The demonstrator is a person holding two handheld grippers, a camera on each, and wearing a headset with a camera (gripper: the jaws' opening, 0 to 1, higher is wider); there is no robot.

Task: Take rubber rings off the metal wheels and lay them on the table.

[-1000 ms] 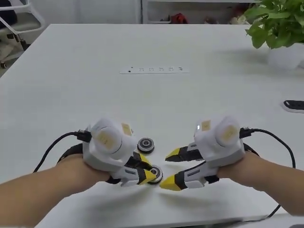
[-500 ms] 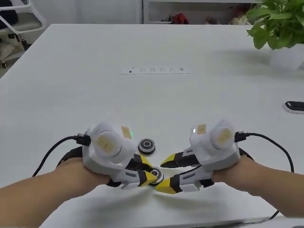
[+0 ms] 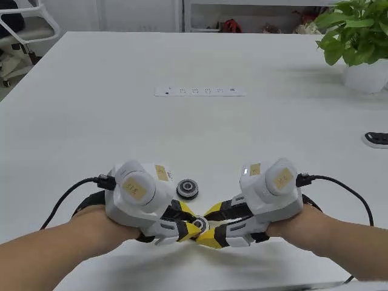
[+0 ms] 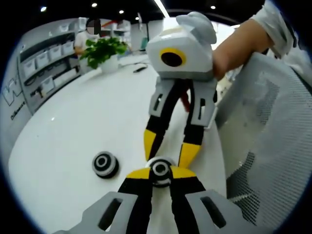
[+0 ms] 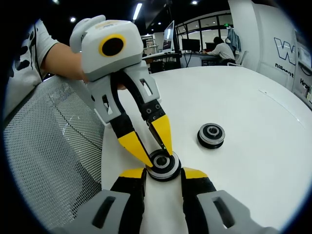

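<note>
A small metal wheel (image 3: pixel 199 225) with a black rubber ring is held just above the table's near edge, between both grippers. My left gripper (image 3: pixel 191 223) comes from the left and is shut on the wheel (image 4: pixel 160 168). My right gripper (image 3: pixel 207 225) faces it from the right, its yellow tips pressed against the wheel's rubber rim (image 5: pixel 163 165). A second wheel (image 3: pixel 187 188) with its ring on lies flat on the table just behind them; it is the second wheel (image 4: pixel 105 164) in the left gripper view and the second wheel (image 5: pixel 211 135) in the right gripper view.
The white table (image 3: pixel 194 133) stretches away ahead. A white power strip (image 3: pixel 200 91) lies mid-table. A potted plant (image 3: pixel 357 42) stands at the far right and a dark object (image 3: pixel 377 139) lies at the right edge. A mesh chair back (image 5: pixel 53 161) is close behind.
My right gripper has moved left to the held wheel and its jaws have narrowed onto it. The two grippers have come together, tips touching at the wheel.
</note>
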